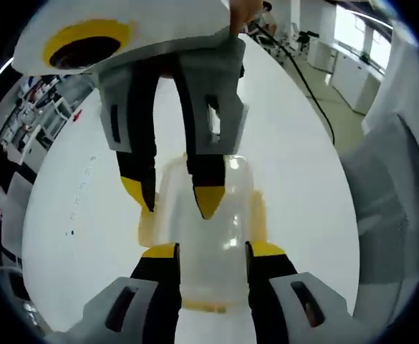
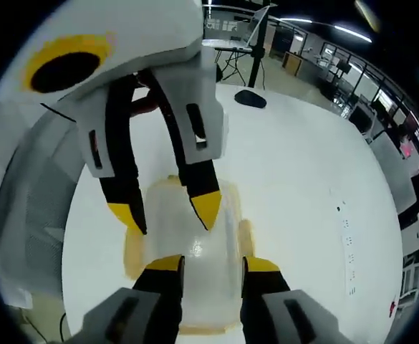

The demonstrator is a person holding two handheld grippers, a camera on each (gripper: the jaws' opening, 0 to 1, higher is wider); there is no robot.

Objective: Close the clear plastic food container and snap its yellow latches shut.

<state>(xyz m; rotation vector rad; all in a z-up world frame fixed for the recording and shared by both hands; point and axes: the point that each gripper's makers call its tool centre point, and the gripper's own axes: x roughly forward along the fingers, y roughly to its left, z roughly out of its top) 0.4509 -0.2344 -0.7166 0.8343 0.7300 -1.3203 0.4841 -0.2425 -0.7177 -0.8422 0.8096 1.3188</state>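
Both tools (image 1: 213, 251) (image 2: 210, 265) over clear lidded container (image 1: 209, 236), yellow latches (image 1: 258, 218).

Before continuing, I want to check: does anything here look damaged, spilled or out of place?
Nothing stands out. The clear container sits flat on the white table, nothing spilled. Both tongs, left and right, hang open over it.
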